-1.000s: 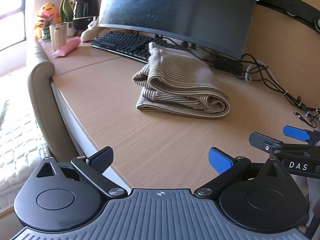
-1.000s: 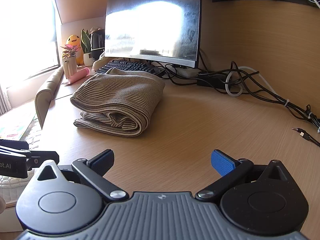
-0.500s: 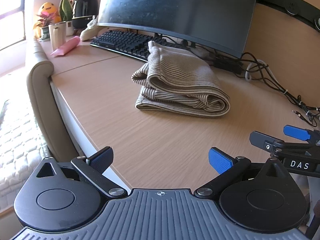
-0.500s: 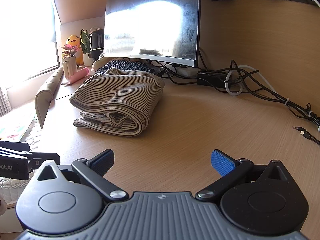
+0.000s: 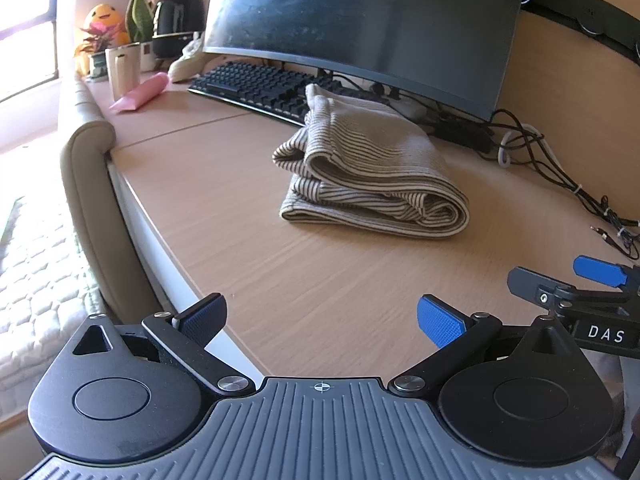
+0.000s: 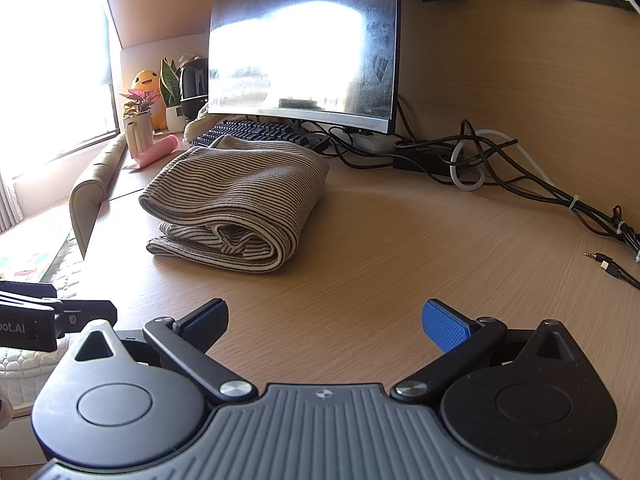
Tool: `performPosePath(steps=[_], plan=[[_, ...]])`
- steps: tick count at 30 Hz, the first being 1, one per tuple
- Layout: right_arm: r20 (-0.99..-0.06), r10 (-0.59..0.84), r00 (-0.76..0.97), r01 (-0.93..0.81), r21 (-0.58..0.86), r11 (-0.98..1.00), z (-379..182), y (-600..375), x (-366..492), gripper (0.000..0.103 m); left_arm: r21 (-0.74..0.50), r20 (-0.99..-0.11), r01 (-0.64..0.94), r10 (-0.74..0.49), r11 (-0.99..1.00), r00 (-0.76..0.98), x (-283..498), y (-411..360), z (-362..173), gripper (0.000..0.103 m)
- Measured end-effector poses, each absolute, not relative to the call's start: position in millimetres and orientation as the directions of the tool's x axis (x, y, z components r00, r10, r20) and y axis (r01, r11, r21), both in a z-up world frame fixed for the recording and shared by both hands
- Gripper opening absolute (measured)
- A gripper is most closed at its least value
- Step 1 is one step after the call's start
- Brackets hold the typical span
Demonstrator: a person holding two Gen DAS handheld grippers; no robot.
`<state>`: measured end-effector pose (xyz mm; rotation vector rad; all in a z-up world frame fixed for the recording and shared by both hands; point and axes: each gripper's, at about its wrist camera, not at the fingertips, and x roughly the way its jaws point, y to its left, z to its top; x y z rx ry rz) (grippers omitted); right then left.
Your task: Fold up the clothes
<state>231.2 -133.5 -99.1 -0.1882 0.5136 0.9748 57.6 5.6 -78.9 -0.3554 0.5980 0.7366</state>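
Already folded: striped garment [image 5: 372, 176] at twelve o'clock on desk [image 5: 320, 280]; left gripper [image 5: 322, 316], right gripper [image 6: 325, 322] wide, empty, well short.

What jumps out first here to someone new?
The folded beige striped knit garment lies mid-desk on the light wooden desk, just in front of the black keyboard. Behind it a large dark curved monitor glares with window reflection, and tangled black cables trail to its right. Both the left gripper and right gripper sit open and empty at the near edge.
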Motion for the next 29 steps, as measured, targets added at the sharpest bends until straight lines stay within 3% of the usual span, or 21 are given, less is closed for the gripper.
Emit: performPosePath(steps=[19,29], plan=[[-0.501,0.734,0.458,-0.822,0.076,0.565,-100,-134,232,0.103,-0.087,-0.638,-0.708,0.506,0.701,0.58,61,8,-82,0.103],[-0.559,0.692,0.457,-0.812,0.056,0.582,-104,-129,232,0.103,-0.16,-0.621,-0.683,0.465,0.713,0.631,60,23,-82,0.103]])
